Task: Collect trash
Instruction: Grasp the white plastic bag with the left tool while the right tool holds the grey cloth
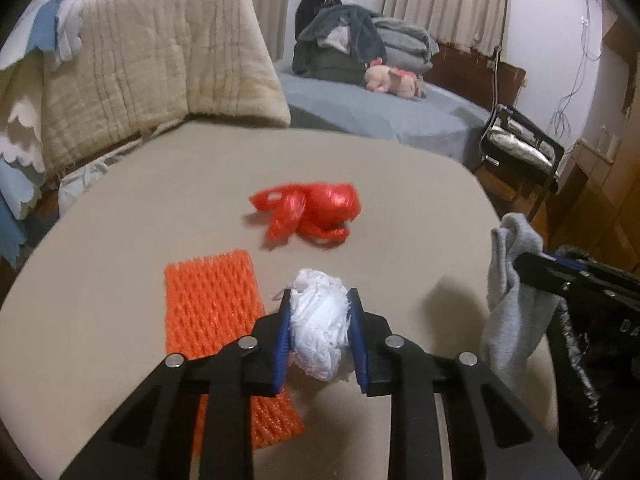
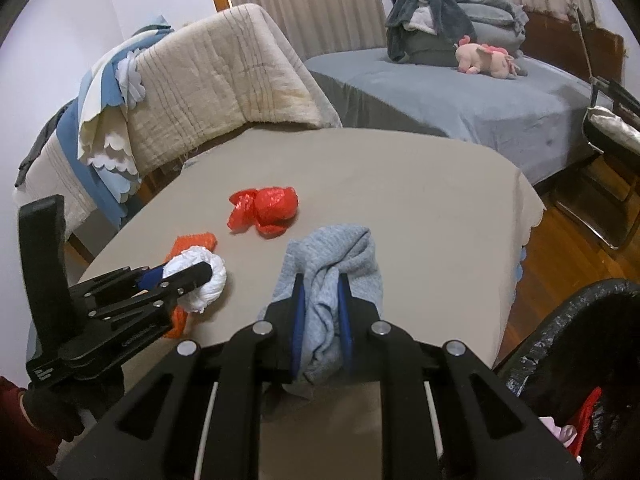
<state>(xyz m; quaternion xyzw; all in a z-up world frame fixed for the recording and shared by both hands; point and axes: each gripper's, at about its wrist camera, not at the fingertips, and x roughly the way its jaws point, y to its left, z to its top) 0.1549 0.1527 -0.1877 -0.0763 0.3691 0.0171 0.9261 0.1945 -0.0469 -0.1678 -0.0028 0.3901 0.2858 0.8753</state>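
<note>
My left gripper [image 1: 319, 300] is shut on a crumpled white plastic bag [image 1: 319, 326] just above the beige table [image 1: 400, 200]; it also shows at the left of the right wrist view [image 2: 188, 276], with the white bag [image 2: 208, 280] in it. My right gripper [image 2: 321, 284] is shut on a grey cloth [image 2: 328, 272] and holds it over the table; the cloth [image 1: 508, 300] hangs at the right of the left wrist view. A crumpled red plastic bag [image 1: 310, 212] [image 2: 266, 210] lies mid-table. An orange foam net [image 1: 216, 312] [image 2: 192, 244] lies flat under the left gripper.
A bin with a black liner [image 2: 580, 340] stands at the table's right, with red and pink scraps inside. A chair draped in a beige blanket [image 1: 160, 60] stands behind the table. A bed [image 2: 460, 92] with clothes and a pink plush toy [image 2: 488, 58] lies beyond. A black folding chair [image 1: 520, 144] stands at right.
</note>
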